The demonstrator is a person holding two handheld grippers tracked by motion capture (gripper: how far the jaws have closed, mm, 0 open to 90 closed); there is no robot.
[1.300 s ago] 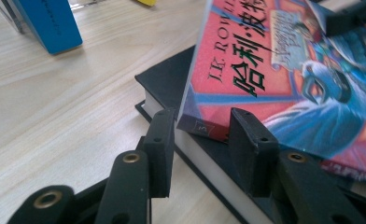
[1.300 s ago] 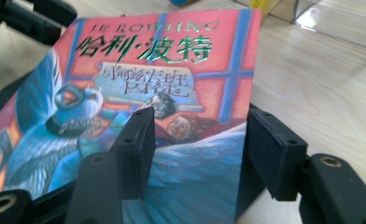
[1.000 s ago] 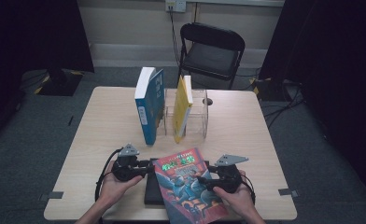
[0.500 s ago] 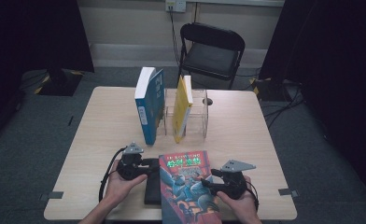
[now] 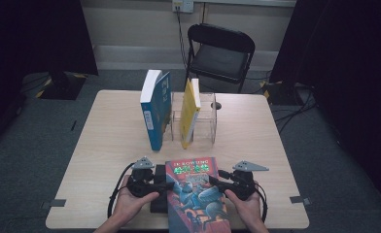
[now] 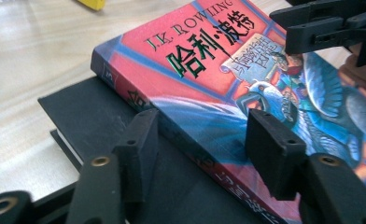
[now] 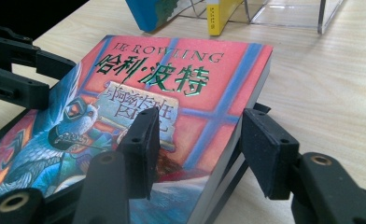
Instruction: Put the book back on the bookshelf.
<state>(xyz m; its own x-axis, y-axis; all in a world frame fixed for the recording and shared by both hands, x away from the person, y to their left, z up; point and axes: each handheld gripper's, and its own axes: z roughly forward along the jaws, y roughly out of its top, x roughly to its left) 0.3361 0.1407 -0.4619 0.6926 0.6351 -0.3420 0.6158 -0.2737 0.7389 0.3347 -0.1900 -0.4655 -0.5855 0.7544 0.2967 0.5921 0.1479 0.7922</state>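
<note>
On a black book (image 5: pixel 158 194), red-blue paperback (image 5: pixel 194 194)

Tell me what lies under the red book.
A flat black book lies under the red book, sticking out on its spine side. How far it reaches beneath is covered.

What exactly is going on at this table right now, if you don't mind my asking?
A person works a red and blue paperback book that lies on a flat black book at the near edge of the wooden table. The left gripper, jaws just opening, straddles its spine; the right gripper, jaws closing, straddles its page edge. Neither pinches yet.
</note>
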